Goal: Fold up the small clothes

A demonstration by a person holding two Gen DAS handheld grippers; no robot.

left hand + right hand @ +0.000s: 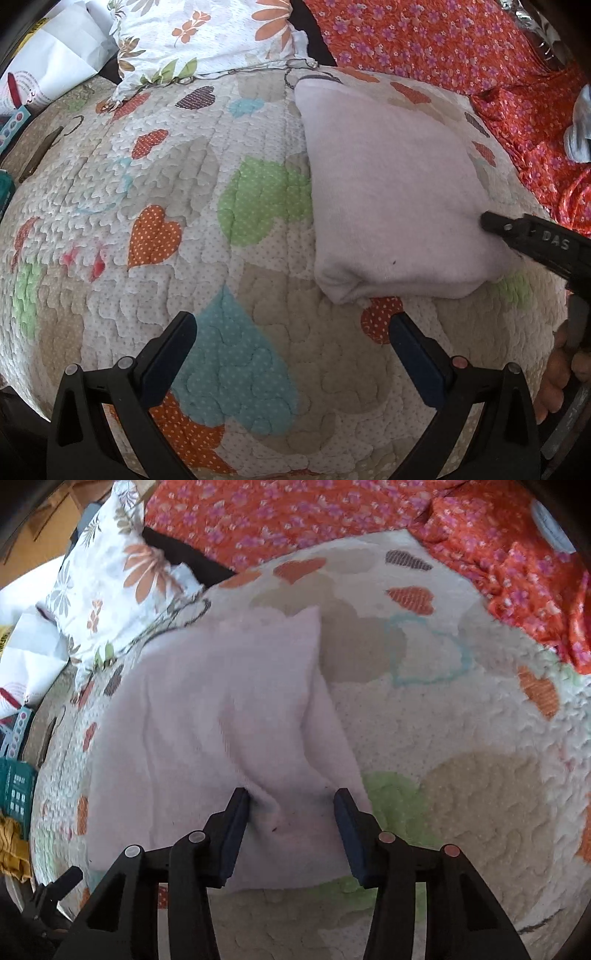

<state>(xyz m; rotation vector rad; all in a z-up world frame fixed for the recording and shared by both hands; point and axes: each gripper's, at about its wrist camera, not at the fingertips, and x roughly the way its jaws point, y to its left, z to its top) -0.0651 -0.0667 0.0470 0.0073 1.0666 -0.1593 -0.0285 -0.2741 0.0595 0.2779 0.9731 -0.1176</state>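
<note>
Two grippers work over a quilt [155,177] patterned with hearts. Nearest in the left wrist view, the left gripper [291,332] hangs above bare quilt with its jaws wide and nothing between them. In the right wrist view the right gripper [291,812] has its jaws half apart, set down on the near edge of a pale pink folded cloth [207,716], a raised ridge of the fabric bunched between them; whether the pads are pressing it I cannot tell. The cloth lies flat on the quilt, a rough rectangle, its far corner pointing toward the quilt's far edge. Beyond that edge lie a flowered white pillow [207,33] and a spread of orange floral fabric [461,48]. Past the quilt's left edge sit white paper packaging [55,55] and small boxes, blurred.
</note>
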